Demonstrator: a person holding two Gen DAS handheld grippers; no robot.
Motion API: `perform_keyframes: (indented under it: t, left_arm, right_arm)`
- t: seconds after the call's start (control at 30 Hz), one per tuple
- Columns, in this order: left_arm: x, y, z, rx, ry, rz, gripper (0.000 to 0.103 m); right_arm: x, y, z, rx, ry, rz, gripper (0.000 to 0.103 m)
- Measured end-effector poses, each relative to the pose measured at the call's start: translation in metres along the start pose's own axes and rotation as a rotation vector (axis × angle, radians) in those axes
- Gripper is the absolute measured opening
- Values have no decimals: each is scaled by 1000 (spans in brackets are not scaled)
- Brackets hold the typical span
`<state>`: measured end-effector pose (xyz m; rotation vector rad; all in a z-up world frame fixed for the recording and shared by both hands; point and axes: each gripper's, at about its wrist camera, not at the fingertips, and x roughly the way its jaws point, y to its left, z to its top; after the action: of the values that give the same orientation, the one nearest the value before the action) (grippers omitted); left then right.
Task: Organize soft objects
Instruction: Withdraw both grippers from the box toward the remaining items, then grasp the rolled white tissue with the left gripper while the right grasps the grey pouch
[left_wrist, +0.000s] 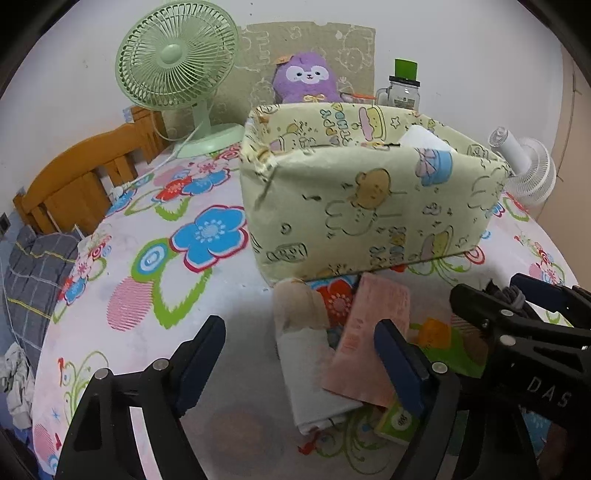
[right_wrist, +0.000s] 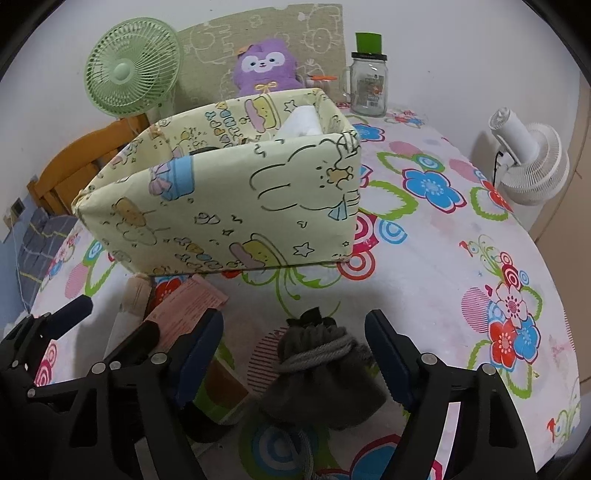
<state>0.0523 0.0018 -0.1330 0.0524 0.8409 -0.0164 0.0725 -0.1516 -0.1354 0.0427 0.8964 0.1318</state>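
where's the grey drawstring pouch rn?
Right wrist view, low centre: the grey drawstring pouch lies on the floral tablecloth between the right gripper fingers, untouched, in front of the yellow fabric box.

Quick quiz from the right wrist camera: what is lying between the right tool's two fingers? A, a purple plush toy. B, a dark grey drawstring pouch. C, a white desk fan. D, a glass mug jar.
B: the dark grey drawstring pouch lies on the flowered tablecloth between the open fingers of the right tool, which do not press on it.
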Motion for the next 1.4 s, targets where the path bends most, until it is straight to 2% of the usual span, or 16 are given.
perform_keyframes:
  t: [0.33,0.5,0.53,0.6,0.63,0.67,0.73,0.8,0.87,1.17,1.33,1.4]
  left_arm:
    - [3,14,7,-11,2,22,85]
    - [10,15,4,-12,10,21,87]
    - [11,14,4,-9,9,25,85]
    - [12,12,3,1,0,40,67]
    - [14,12,3,1,1,61,53]
    - [17,14,3,-3,11,67,53]
    - [23,26,1,-65,40,11,52]
    - [24,29,0,-84,46,-6,50]
    - [24,25,-2,-62,36,6,40]
    - [14,5,-6,-20,37,-11,28]
    - [7,-9,-7,22,34,-4,26]
    - [7,-13,-7,26,36,-5,25]
  right_arm:
    - [7,9,8,-9,2,3,80]
    - [13,12,9,-25,17,-27,80]
    - [14,10,9,-20,22,-30,80]
    - [16,8,8,-9,28,-28,80]
    - [17,8,8,-8,33,-32,80]
    - [17,8,8,-11,33,-38,80]
    - [18,10,7,-16,33,-43,80]
    - [18,12,7,-20,34,-42,80]
    - [17,14,6,-25,35,-41,80]
    - [12,6,-1,-10,38,-44,80]
    - [7,0,-9,-11,42,-58,57]
    - [5,-1,-13,-17,37,-54,55]
